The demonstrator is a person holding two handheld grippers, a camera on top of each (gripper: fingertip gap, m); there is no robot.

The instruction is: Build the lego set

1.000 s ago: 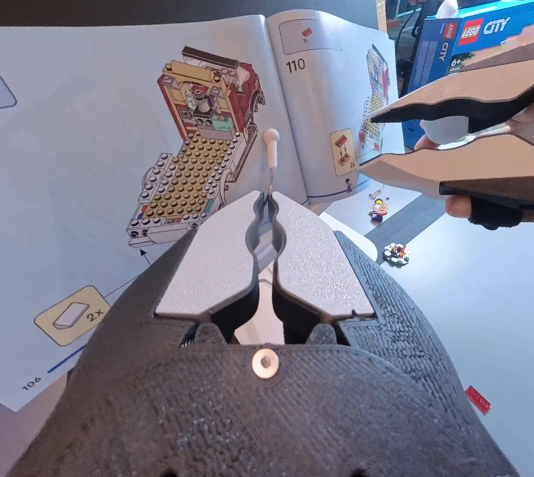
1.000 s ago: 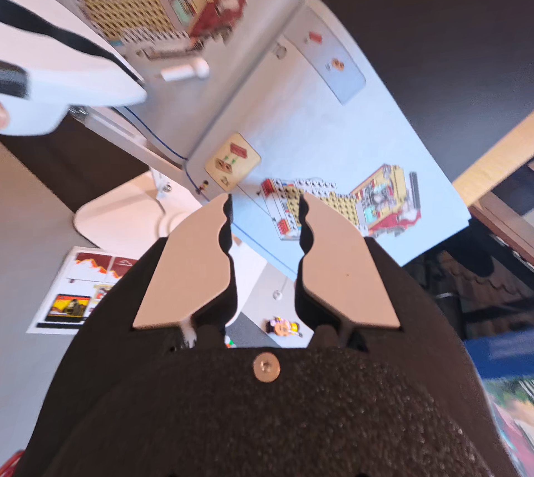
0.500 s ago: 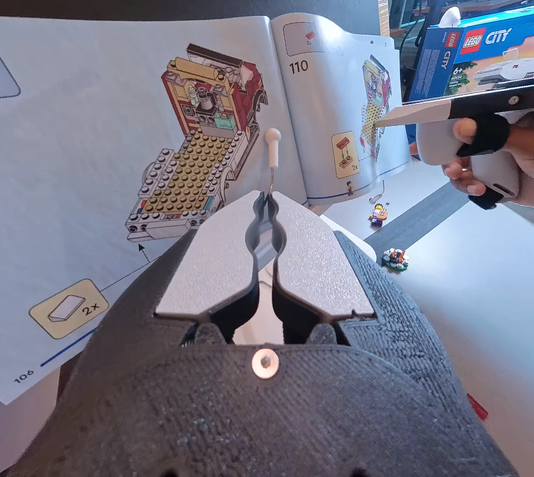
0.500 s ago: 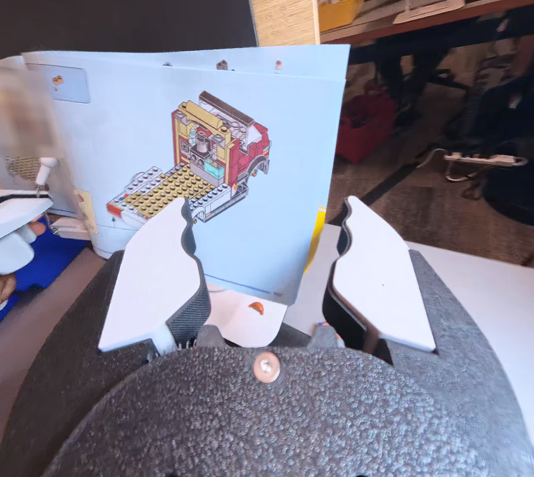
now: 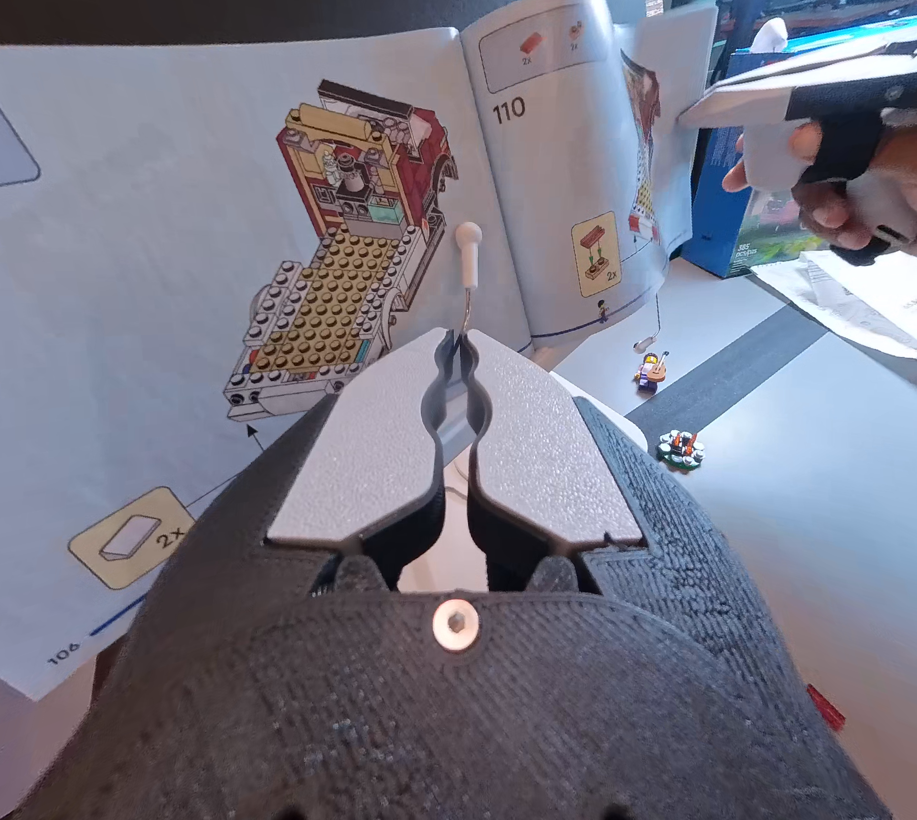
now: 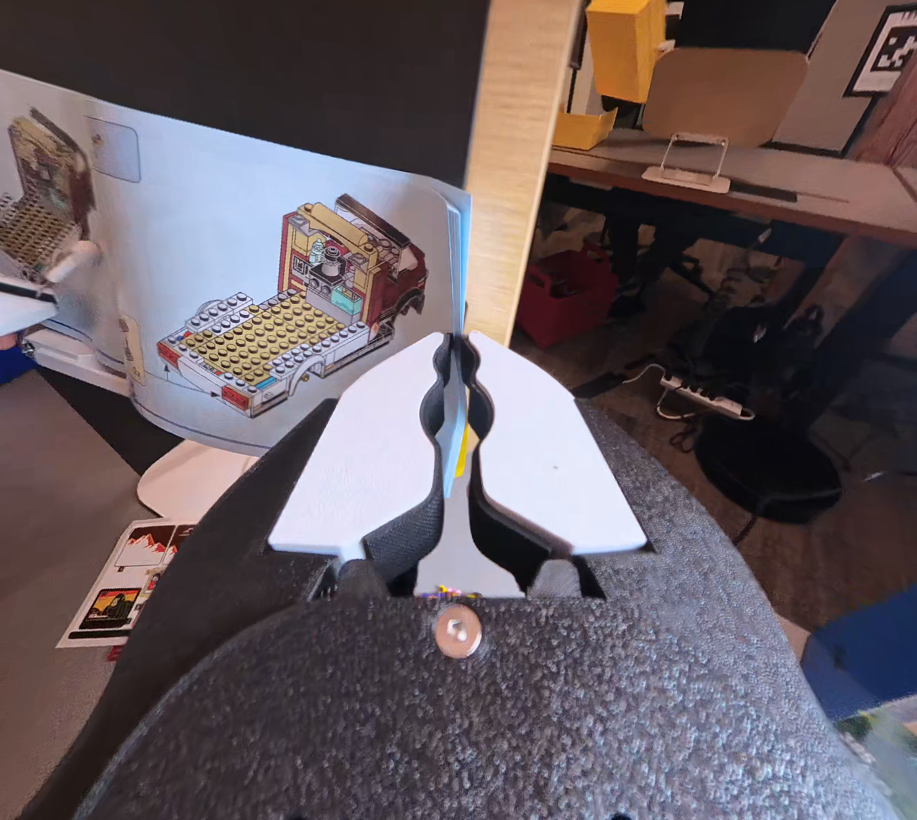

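1. Paper is the weak point: the right gripper point(image 6: 456, 339) is closed on the outer edge of several pale blue pages of the open instruction booklet point(image 5: 208, 180), which stands upright on a white stand point(image 6: 198, 468) at the far edge of the grey table point(image 5: 774, 523). A pull along the table instead of an arc around the spine could, I judge, crease or tear the sheets, or drag booklet and stand over.
2. The pinch takes more than one sheet, so a turn may skip a build step.
3. The left gripper point(image 5: 459, 339) is closed on the thin wire arm of a white-tipped page holder point(image 5: 468, 257) that lies against the left page. If it is released while the right pages swing, the holder may spring back onto them; if it is bent too far, the wire could deform.
4. A small minifigure with a guitar point(image 5: 652, 371) and a round green piece with orange and white studs point(image 5: 680, 446) sit on the table near the stand's foot; a toppled booklet could knock them.
5. Hidden or unclear:
   - No built model shows in either view, so progress cannot be judged.
   - The stand's ledge is covered by pages and grippers.
   - The blue cardboard set box point(image 5: 719, 200) is partly screened by the right gripper and the hand point(image 5: 814, 195) holding it.
   - A small red brick point(image 5: 823, 714) is cut off by the left gripper's body.
   - The sticker sheet point(image 6: 124, 582) is half hidden.
   - The right view is smeared at its left edge.
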